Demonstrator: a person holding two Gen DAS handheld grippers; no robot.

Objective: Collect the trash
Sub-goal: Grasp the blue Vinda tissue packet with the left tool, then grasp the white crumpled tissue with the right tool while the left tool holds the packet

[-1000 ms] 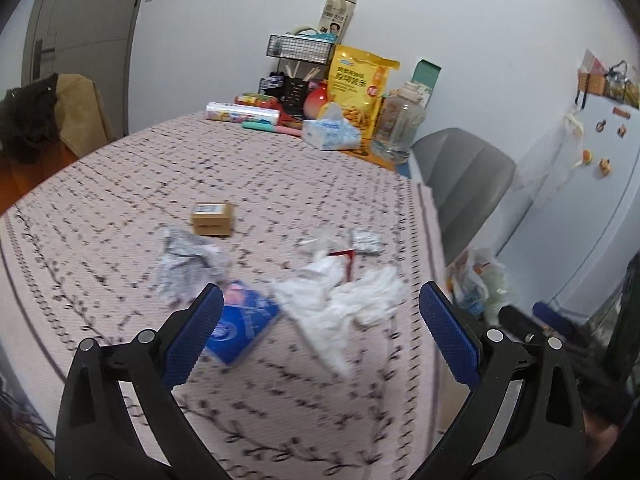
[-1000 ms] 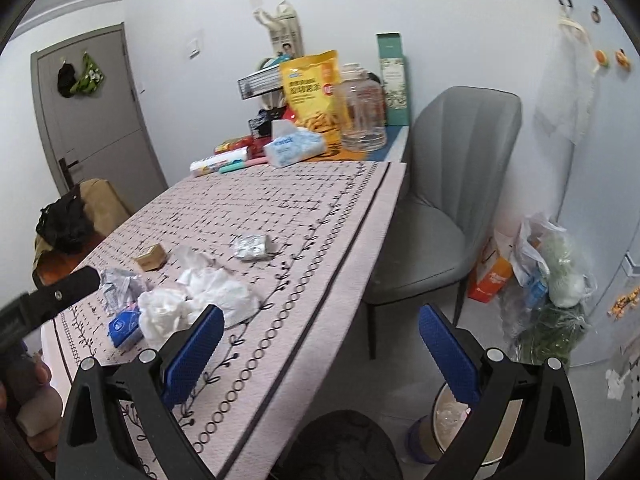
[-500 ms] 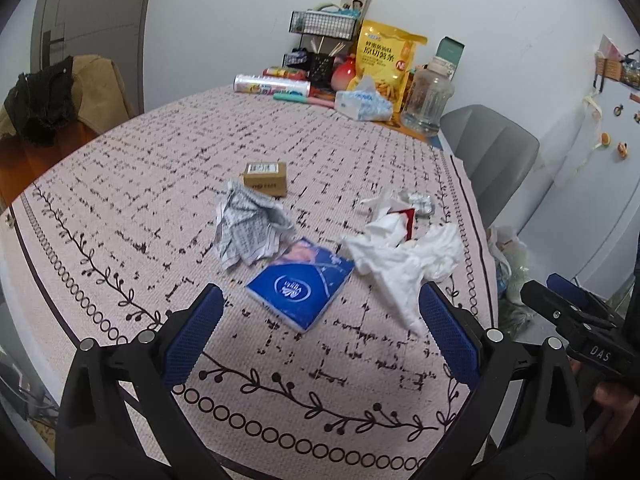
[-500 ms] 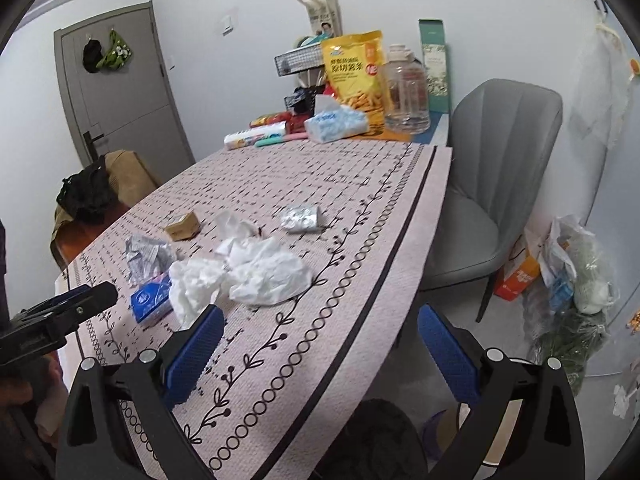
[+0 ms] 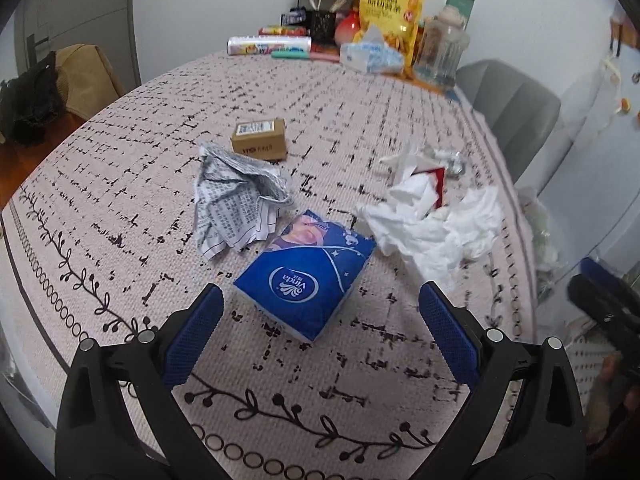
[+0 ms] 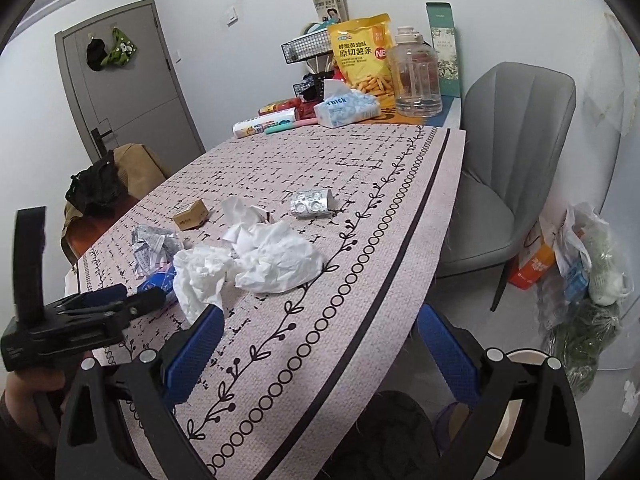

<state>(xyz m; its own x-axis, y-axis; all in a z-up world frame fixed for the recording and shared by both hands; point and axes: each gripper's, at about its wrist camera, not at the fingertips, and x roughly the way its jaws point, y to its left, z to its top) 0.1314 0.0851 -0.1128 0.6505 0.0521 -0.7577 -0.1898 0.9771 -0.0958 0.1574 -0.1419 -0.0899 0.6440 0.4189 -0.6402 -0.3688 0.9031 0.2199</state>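
Observation:
Trash lies on the pink patterned tablecloth [image 5: 120, 208]. A blue Vinda tissue pack [image 5: 306, 278] lies just ahead of my open, empty left gripper [image 5: 320, 320]. Crumpled printed paper [image 5: 236, 204] and a small cardboard box [image 5: 260, 144] lie beyond it; crumpled white tissues [image 5: 432, 220] with a red scrap [image 5: 438, 180] lie to the right. In the right wrist view, my open, empty right gripper [image 6: 320, 344] hovers over the table's near edge, short of the white tissues [image 6: 260, 264]. A foil blister pack [image 6: 312, 204], the box [image 6: 191, 215] and the printed paper [image 6: 154, 246] lie farther off.
At the far end stand a yellow snack bag [image 6: 362, 52], a clear jug [image 6: 416, 76], a tissue pack [image 6: 346, 108] and a wire rack [image 6: 306, 46]. A grey chair [image 6: 512, 152] sits to the right. Bags [image 6: 588, 256] and a bin rim [image 6: 520, 400] are on the floor.
My left gripper has moved down and closer to the blue tissue pack. My right gripper has shifted toward the table, nearer the white tissues. Both stayed open.

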